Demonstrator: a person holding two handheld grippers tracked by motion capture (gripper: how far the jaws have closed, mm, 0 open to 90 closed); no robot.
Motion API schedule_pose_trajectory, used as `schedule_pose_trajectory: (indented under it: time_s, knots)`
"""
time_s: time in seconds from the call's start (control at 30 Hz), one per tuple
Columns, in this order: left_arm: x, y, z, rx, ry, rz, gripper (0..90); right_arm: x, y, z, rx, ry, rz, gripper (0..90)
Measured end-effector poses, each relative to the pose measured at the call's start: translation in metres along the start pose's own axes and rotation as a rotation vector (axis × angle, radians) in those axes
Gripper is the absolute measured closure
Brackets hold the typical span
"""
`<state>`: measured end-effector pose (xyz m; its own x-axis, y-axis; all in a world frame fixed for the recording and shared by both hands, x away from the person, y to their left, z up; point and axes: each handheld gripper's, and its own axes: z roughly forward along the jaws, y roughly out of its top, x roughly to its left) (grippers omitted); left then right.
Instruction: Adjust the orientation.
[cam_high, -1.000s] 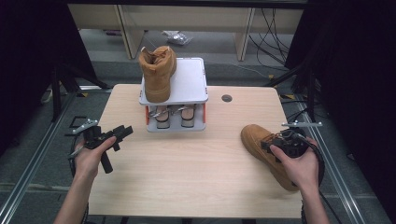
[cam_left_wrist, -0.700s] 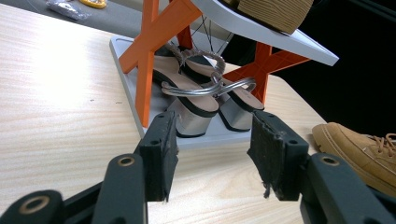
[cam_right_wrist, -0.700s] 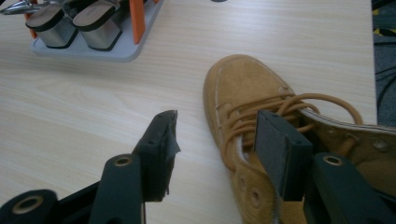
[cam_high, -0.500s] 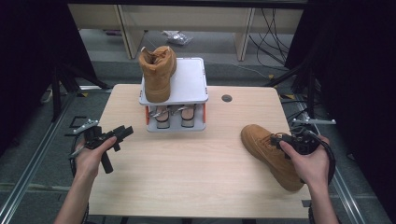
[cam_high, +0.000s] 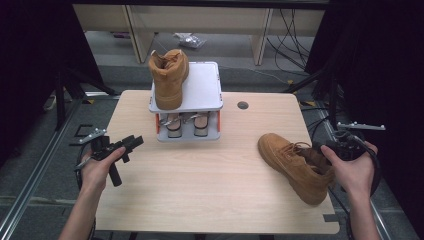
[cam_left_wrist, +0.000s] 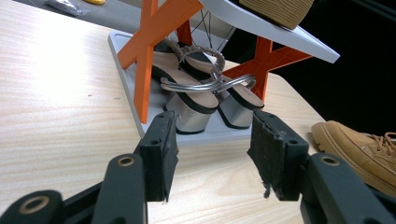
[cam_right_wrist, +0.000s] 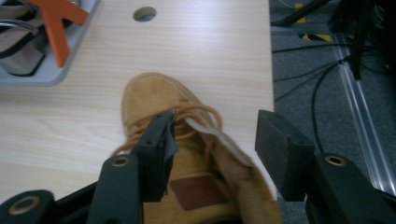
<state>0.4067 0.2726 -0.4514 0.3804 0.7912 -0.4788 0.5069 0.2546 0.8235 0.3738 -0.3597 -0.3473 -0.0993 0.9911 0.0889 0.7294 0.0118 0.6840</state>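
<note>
No text, label, brand or number can be read on anything here.

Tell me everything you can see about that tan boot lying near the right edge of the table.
The boot is a tan, suede-looking ankle boot with matching laces, a thick pale sole and a brown patch inside its tongue. It rests sole-down on the wooden table, toe toward the shoe rack. The right hand-held gripper stands open over its collar, one jaw inside the opening, one outside.
</note>
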Motion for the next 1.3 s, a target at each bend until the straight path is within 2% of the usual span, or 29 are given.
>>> schedule_pose_trajectory:
  time_s: [0.03,0.07,0.1,0.13,0.17,0.23,0.27,0.3,0.33,0.37,0.4,0.43,0.47,0.5,0.53,0.57,0.63,0.67,0.7,0.73,0.77,0.9,0.93,1.03,1.07,1.1,1.17,1.2,1.3]
  knots:
    - [0.0,0.0,0.0,0.0,0.0,0.0,50.3,-0.008,-0.001,0.004,-0.023,-0.003,-0.052,48.5]
    - [0.0,0.0,0.0,0.0,-0.001,0.0,50.2,-0.007,-0.001,0.003,0.001,-0.005,0.013,48.5]
    - [0.0,0.0,0.0,0.001,-0.001,0.0,50.2,-0.015,-0.003,0.007,-0.011,-0.015,-0.052,48.4]
    - [0.0,0.0,0.001,0.001,-0.001,0.0,50.2,-0.018,-0.003,0.009,-0.003,-0.009,-0.05,48.4]
    - [0.0,-0.001,0.001,0.001,-0.001,0.0,50.2,-0.016,-0.005,0.008,0.04,-0.015,0.003,48.4]
    - [0.0,-0.001,0.001,0.002,-0.001,0.0,50.3,-0.021,-0.007,0.013,0.049,-0.02,-0.005,48.7]
    - [0.0,-0.001,0.001,0.003,0.0,0.001,50.2,-0.02,-0.008,0.014,0.062,-0.017,0.025,49.0]
    - [0.0,-0.002,0.002,0.005,0.0,0.0,50.2,-0.024,-0.01,0.018,0.051,-0.005,-0.01,49.3]
    - [0.0,-0.002,0.002,0.007,0.0,0.0,50.2,-0.022,-0.011,0.018,0.068,-0.005,0.023,49.8]
    - [0.0,-0.002,0.002,0.008,0.0,0.0,50.2,-0.024,-0.011,0.022,0.067,-0.001,-0.011,50.3]
    - [-0.001,-0.002,0.002,0.009,-0.001,0.0,50.2,-0.023,-0.012,0.024,0.074,-0.012,0.014,51.0]
    - [-0.001,-0.003,0.002,0.01,-0.001,0.001,50.2,-0.026,-0.012,0.026,0.077,0.003,-0.017,52.1]
    - [-0.001,-0.003,0.002,0.01,-0.002,0.0,50.2,-0.026,-0.012,0.028,0.085,0.0,-0.021,53.7]
    - [-0.001,-0.003,0.003,0.01,-0.002,0.0,50.2,-0.022,-0.012,0.03,0.075,0.004,0.044,55.2]
    - [-0.001,-0.003,0.002,0.01,-0.002,0.001,50.2,-0.023,-0.012,0.028,0.113,0.004,0.036,56.8]
    - [-0.001,-0.003,0.002,0.01,-0.002,0.001,50.2,-0.023,-0.011,0.03,0.121,0.006,0.035,58.4]
    - [-0.001,-0.003,0.002,0.01,-0.001,0.001,50.2,-0.027,-0.01,0.034,0.123,0.02,-0.027,62.3]
    - [0.0,-0.003,0.002,0.009,-0.001,0.001,50.2,-0.023,-0.011,0.035,0.136,0.026,0.024,64.4]
    - [0.0,-0.003,0.002,0.01,-0.001,0.0,50.3,-0.028,-0.01,0.038,0.132,0.041,-0.034,65.0]
    - [0.0,-0.003,0.002,0.009,-0.001,-0.001,50.2,-0.022,-0.01,0.038,0.157,0.029,0.031,65.6]
    - [0.0,-0.003,0.002,0.009,0.0,-0.002,50.3,-0.027,-0.009,0.039,0.149,0.021,-0.04,66.3]
    - [0.0,-0.003,0.002,0.008,0.0,-0.001,50.3,-0.027,-0.009,0.041,0.159,0.047,-0.032,70.7]
    - [0.0,-0.004,0.003,0.008,-0.002,-0.001,50.2,-0.024,-0.009,0.041,0.164,0.033,0.007,71.7]
    - [-0.001,-0.004,0.003,0.012,-0.003,0.001,50.2,-0.023,-0.007,0.039,0.195,0.045,0.011,73.6]
    - [-0.001,-0.004,0.003,0.014,-0.003,0.001,50.2,-0.024,-0.007,0.04,0.189,0.047,-0.006,73.9]
    - [-0.001,-0.004,0.003,0.013,-0.002,0.0,50.2,-0.019,-0.008,0.04,0.187,0.046,0.04,74.0]
    - [-0.001,-0.004,0.003,0.012,0.002,-0.002,50.2,-0.021,-0.006,0.039,0.2,0.037,-0.017,74.0]
    - [0.0,-0.004,0.003,0.012,0.003,-0.003,50.0,-0.019,-0.005,0.038,0.225,0.053,0.02,73.8]
    - [0.0,-0.004,0.003,0.008,0.004,-0.006,50.0,-0.027,-0.004,0.043,0.203,0.054,-0.027,73.2]
